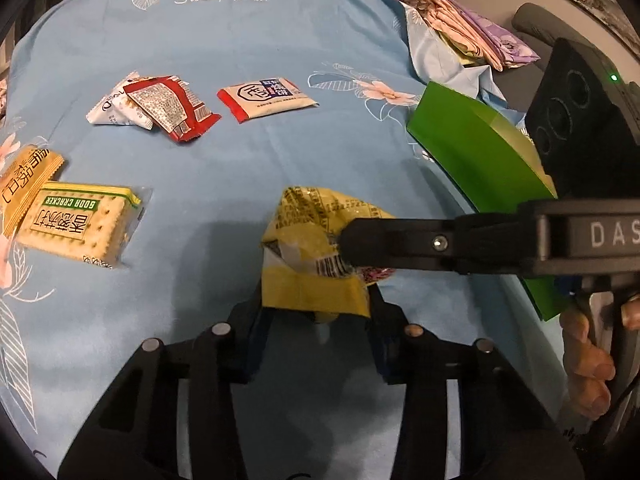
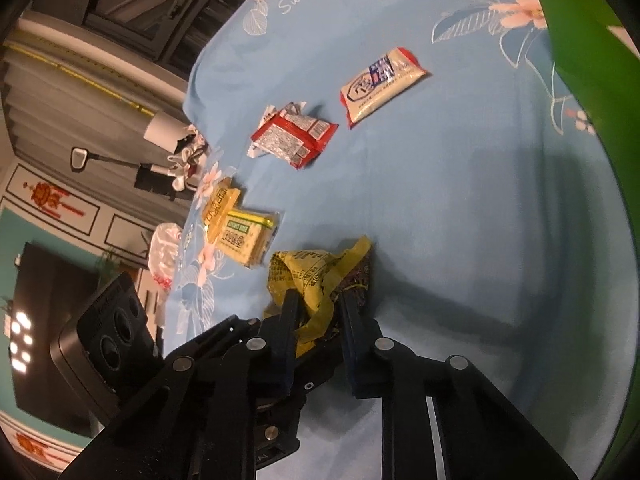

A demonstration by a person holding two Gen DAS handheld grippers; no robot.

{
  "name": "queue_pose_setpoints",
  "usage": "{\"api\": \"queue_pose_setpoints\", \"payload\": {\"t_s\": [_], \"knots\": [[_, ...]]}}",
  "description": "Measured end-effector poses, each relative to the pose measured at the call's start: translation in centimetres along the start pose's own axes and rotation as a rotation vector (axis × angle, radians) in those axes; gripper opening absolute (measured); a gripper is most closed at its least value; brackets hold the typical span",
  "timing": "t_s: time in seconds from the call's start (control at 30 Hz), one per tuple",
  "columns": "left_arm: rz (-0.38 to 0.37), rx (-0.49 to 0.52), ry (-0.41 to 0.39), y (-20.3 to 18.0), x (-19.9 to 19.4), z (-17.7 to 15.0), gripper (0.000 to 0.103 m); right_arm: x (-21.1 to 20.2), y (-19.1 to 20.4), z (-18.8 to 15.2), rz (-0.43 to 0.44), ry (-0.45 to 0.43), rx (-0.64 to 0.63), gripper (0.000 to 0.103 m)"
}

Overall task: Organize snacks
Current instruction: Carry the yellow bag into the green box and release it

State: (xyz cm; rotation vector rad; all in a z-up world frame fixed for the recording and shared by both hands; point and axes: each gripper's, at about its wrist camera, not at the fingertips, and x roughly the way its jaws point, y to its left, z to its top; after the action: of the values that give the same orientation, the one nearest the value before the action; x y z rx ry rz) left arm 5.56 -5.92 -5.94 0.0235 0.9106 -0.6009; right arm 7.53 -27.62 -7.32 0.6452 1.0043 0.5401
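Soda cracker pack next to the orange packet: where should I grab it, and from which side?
Take the soda cracker pack across its short width, near the clear sealed end that points away from the orange packet. That packet overlaps the pack's other end, so come from above on the free side. It lies flat on the blue sheet, so pinching the thin film edge probably works best.

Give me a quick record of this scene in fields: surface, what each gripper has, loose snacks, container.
surface: light blue floral bedsheet
left gripper: fingers closed on the yellow snack packet
right gripper: fingers closed on the same packet, from the side
loose snacks: soda cracker pack, orange packet, red packet lying on a white packet, white and red packet
container: green box, to the right
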Motion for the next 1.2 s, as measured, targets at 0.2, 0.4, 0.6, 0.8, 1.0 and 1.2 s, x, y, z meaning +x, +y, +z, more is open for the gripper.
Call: {"api": "queue_pose_setpoints", "payload": {"t_s": [0.2, 0.4, 0.6, 0.8, 1.0, 1.2], "knots": [[0.016, 0.034, -0.007, -0.8, -0.1, 0.1, 0.038, -0.7, 0.2, -0.1, -0.004, -0.015, -0.006, 0.020], [0.020, 0.071, -0.044, -2.1, -1.4, 0.8, 0.038, -2.8, 0.7, -0.3, 0.010, -0.060, -0.031, 0.020], [0.021, 0.138, -0.090, -4.7, -3.3, 2.1, 0.038, -6.3, 1.7, -0.6, 0.025, -0.131, -0.063, 0.019], [0.018, 0.204, -0.133, -8.3, -4.4, 3.6, 0.038, -10.8, 1.4, -0.9, 0.046, -0.229, -0.060, 0.019], [-0.015, 0.266, -0.124, -13.0, -2.6, 4.5, 0.038, -15.1, -1.4, -1.6, 0.005, -0.312, 0.000, 0.019], [-0.093, 0.339, -0.095, -18.3, -0.2, 5.0, 0.038, -19.2, -5.0, -2.8, -0.053, -0.382, 0.063, 0.019]]}}
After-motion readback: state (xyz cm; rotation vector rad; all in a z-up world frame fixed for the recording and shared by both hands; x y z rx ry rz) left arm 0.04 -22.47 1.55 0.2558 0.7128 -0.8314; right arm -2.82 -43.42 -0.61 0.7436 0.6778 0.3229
